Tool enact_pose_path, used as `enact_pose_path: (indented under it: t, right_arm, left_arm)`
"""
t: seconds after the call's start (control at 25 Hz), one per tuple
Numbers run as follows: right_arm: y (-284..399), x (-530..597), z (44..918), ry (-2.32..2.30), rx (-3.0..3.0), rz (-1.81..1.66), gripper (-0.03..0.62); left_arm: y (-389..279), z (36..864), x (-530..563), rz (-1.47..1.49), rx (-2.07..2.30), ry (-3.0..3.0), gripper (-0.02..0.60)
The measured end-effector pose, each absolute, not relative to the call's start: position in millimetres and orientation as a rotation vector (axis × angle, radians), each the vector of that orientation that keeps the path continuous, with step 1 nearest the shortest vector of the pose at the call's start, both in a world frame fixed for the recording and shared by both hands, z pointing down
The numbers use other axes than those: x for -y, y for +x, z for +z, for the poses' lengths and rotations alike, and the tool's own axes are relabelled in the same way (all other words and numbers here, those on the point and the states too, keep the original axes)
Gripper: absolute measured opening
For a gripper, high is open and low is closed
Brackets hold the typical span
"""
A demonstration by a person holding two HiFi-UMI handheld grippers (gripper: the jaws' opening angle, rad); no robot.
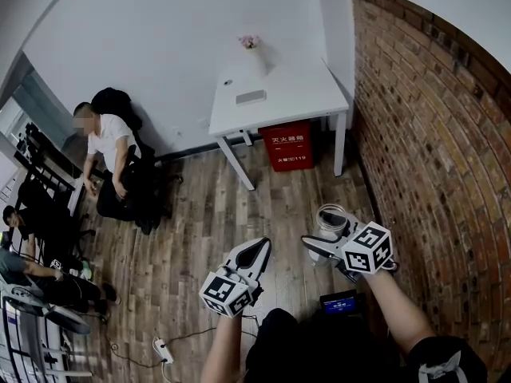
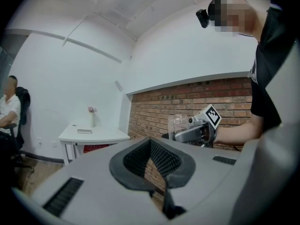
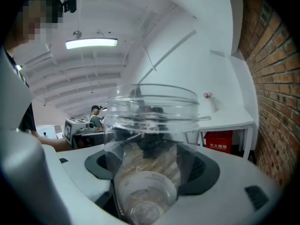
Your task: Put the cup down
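While right gripper (image 1: pixel 322 244) pinched the cup (image 1: pixel 330 219) mouth-up, the table (image 1: pixel 279 116) stood well ahead. Left gripper (image 1: pixel 259 250) was pressed together, empty.

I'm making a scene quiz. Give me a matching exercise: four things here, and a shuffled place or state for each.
1 cup
2 left gripper
3 red box
4 flower vase

a under the white table
b jaws together, empty
c on the tabletop
d held by the right gripper

Pairs: 1-d, 2-b, 3-a, 4-c
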State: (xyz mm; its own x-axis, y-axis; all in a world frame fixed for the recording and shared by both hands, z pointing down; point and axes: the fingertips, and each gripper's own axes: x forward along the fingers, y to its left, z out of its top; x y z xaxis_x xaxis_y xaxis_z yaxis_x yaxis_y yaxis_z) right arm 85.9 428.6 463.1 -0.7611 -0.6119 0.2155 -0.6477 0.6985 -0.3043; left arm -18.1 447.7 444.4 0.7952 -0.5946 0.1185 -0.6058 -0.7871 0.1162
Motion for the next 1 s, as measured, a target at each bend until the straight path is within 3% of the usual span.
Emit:
enact_pose_path:
  t: [0.48,1.0]
  right_arm:
    - [96,-371,482,1.061,2.765,0.606,0.364]
    - [72,-189,476,1.285,2.673,0.641,0.364]
  left_arm:
    - [-20,466,-384,0.154,0.965,2.814,0.009]
    - [-53,471,-190,0.185,0.852,2.865,0.009]
